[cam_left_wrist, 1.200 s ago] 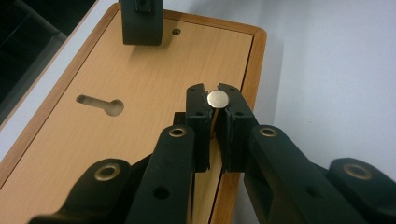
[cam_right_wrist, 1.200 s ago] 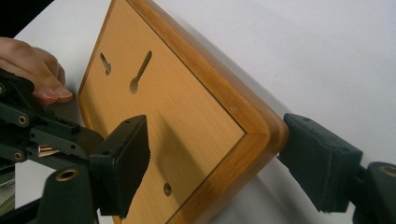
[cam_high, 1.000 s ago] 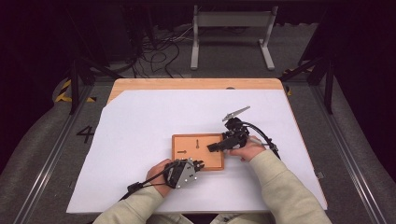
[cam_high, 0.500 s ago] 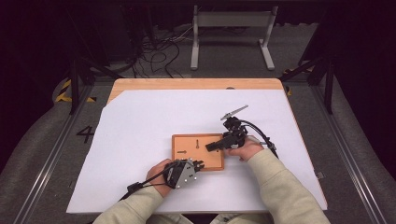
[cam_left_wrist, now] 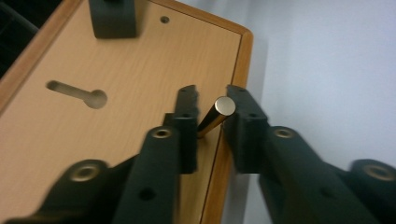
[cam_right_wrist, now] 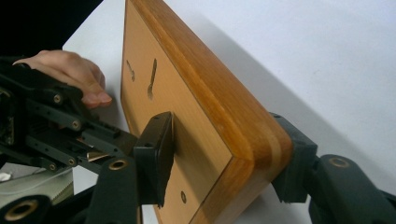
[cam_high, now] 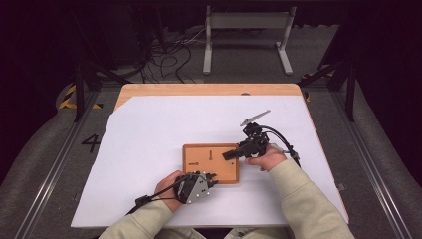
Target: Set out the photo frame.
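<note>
Brass pin [cam_left_wrist: 215, 116] now sits loose between the left gripper's [cam_left_wrist: 211, 100] just-opened fingers.

A flat, rectangular wooden board [cam_high: 200, 160] of light, orange-toned wood with a darker rounded rim is the landmark. In its upper face are two keyhole-shaped slots [cam_left_wrist: 77, 92], each a round hole running into a narrow slit, side by side towards the board's far left part in the high view. There is also a small round hole [cam_left_wrist: 164, 19] near one edge. In the right gripper view the board's thick edge shows a paler stripe along its middle.

A short, round brass pin [cam_left_wrist: 214, 115] with a flat, shiny end face stands tilted at the board's near right corner, its lower end against the board's rim.
</note>
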`<state>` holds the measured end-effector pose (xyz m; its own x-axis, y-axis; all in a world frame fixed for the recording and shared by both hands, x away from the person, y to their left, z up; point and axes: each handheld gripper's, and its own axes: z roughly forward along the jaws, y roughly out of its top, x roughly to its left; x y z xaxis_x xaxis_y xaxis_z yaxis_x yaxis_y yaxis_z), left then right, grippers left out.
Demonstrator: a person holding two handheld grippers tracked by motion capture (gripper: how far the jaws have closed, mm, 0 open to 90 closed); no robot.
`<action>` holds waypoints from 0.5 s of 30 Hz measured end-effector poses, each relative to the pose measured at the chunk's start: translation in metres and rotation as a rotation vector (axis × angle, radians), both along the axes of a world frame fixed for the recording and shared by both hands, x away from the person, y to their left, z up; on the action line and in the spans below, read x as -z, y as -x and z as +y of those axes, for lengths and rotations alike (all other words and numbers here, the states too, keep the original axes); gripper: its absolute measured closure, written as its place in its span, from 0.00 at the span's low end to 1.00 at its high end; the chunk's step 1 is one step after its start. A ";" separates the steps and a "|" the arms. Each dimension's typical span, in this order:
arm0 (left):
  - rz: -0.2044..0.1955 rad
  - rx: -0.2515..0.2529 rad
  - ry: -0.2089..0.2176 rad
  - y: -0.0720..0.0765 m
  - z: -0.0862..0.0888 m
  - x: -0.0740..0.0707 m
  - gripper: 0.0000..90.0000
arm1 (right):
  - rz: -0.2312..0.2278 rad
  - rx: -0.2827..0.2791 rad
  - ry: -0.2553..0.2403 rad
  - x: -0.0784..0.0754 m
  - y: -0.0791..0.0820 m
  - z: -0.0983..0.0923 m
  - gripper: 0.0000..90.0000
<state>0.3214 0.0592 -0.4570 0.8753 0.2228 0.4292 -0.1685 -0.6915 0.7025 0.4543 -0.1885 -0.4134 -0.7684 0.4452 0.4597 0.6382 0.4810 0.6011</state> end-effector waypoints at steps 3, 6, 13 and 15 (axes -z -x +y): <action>0.042 0.025 0.010 0.004 0.004 -0.004 0.54 | -0.022 -0.021 0.002 -0.005 0.005 -0.001 0.57; 0.064 0.032 0.061 0.006 0.012 -0.013 0.49 | -0.050 -0.038 0.009 -0.008 0.009 -0.001 0.58; 0.153 -0.041 0.200 0.005 0.037 -0.031 0.42 | -0.088 -0.053 0.024 -0.012 0.015 -0.002 0.59; 0.174 -0.069 0.238 0.004 0.049 -0.034 0.42 | -0.112 -0.058 0.039 -0.014 0.020 -0.001 0.59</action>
